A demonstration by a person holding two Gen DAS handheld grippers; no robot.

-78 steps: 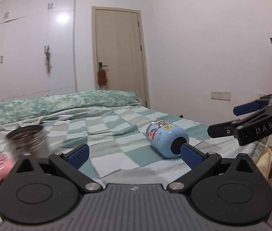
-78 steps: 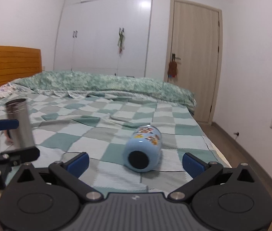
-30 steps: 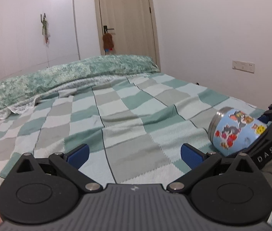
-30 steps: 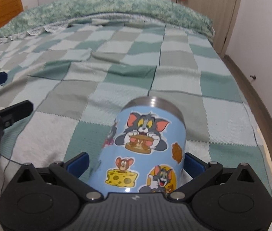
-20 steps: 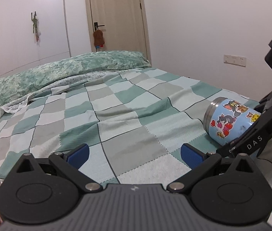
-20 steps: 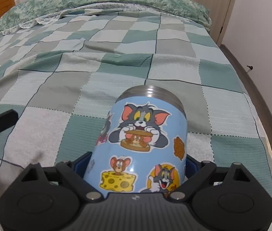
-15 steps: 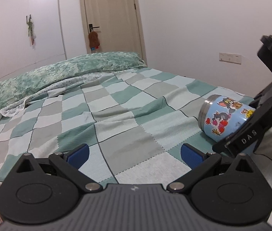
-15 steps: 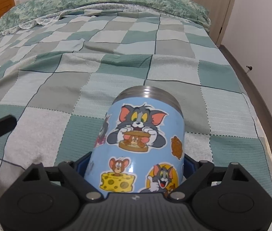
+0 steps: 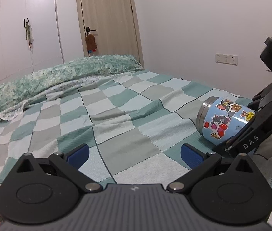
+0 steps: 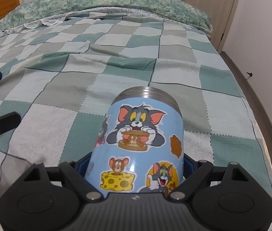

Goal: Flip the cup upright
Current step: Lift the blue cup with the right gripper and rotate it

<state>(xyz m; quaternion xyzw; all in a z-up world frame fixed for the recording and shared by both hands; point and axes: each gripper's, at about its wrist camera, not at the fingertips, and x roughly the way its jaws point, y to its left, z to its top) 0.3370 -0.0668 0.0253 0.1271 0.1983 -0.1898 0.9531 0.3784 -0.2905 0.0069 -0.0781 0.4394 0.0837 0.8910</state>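
Right wrist view: cup (image 10: 143, 144) fills the centre, clamped between both blue pads of the right gripper (image 10: 136, 165).
Cup material: pale blue glossy wall with cartoon cat and mouse stickers, ending in a bare ribbed steel band.
Cup shape: short, wide cylinder.
Cup axis: tilted, steel end pointing away from the right gripper and toward the pillow (image 10: 97, 2); whether that end is the mouth cannot be told.
Cup place: on the blanket (image 10: 78, 88), near its right edge.
Blanket: knitted checks of green, grey and white, lightly creased.
Left gripper (image 9: 134, 153): fingers spread wide, holding nothing, just left of the cup (image 9: 222, 119).
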